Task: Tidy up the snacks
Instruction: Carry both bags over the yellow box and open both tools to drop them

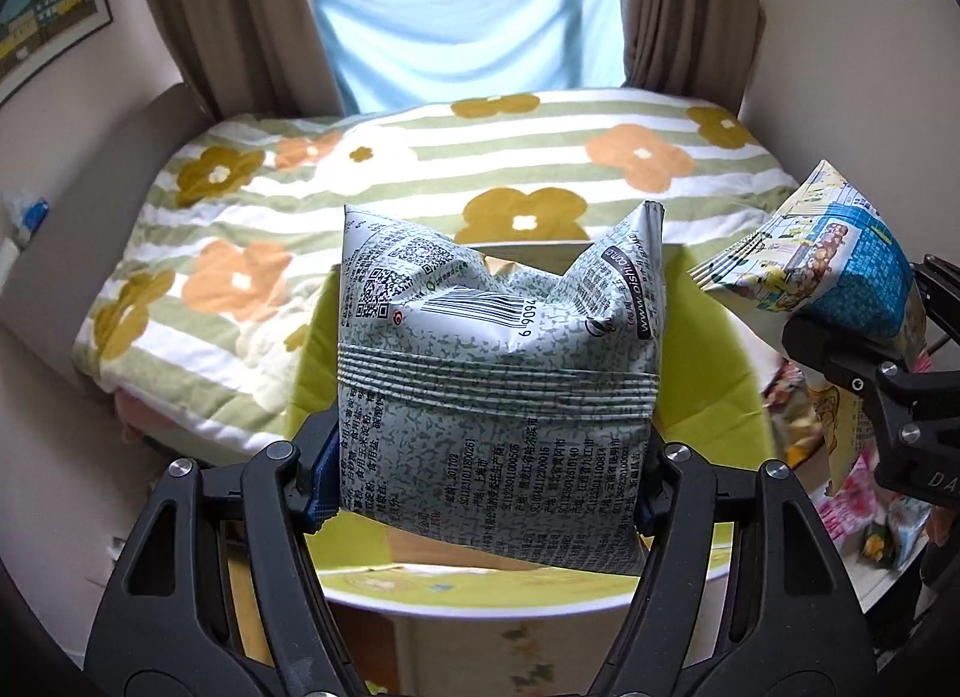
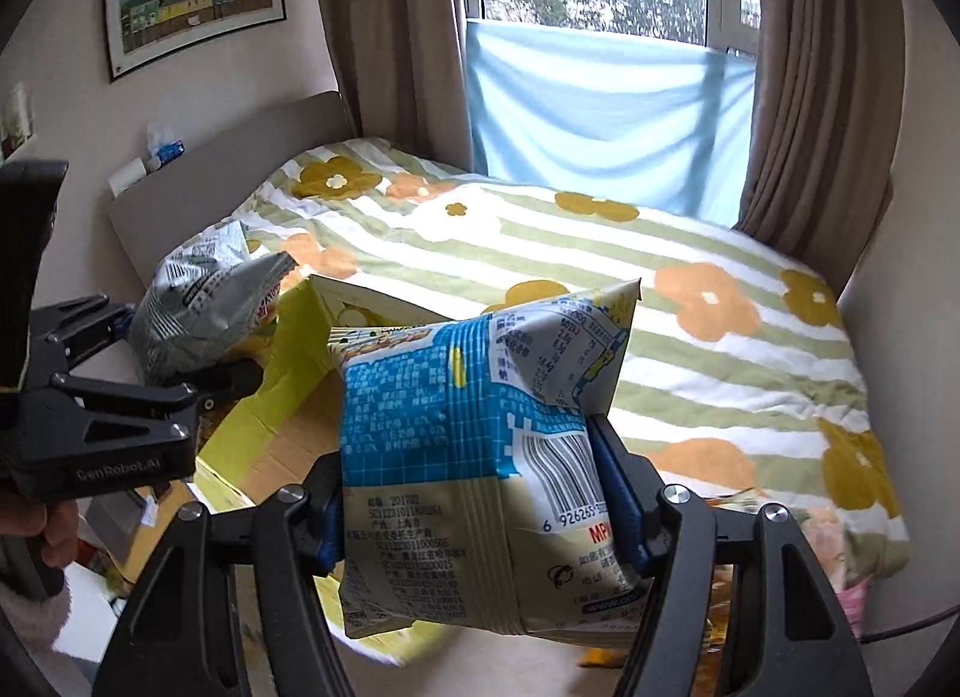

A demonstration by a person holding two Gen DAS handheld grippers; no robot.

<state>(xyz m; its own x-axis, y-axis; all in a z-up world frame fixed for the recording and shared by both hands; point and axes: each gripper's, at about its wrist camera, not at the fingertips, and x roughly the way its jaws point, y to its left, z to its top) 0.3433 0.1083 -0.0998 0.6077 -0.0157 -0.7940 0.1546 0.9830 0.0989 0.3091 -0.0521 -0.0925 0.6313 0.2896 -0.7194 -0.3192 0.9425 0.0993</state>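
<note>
My left gripper [image 1: 486, 487] is shut on a grey-green speckled snack bag [image 1: 498, 373] and holds it upright over an open yellow-green box [image 1: 708, 385]. My right gripper [image 2: 474, 523] is shut on a blue and cream snack bag [image 2: 480, 457], held to the right of that box [image 2: 288, 373]. The right gripper and its blue bag [image 1: 840, 277] show at the right edge of the left wrist view. The left gripper and its grey bag [image 2: 198, 307] show at the left of the right wrist view, over the box.
A bed with a green-striped flower quilt [image 1: 480, 168] lies behind the box. More snack packs [image 1: 870, 517] lie at the right on a low surface. Curtains [image 2: 822, 66] and a blue cloth [image 2: 600, 114] hang at the window. A headboard [image 2: 228, 175] stands at the left.
</note>
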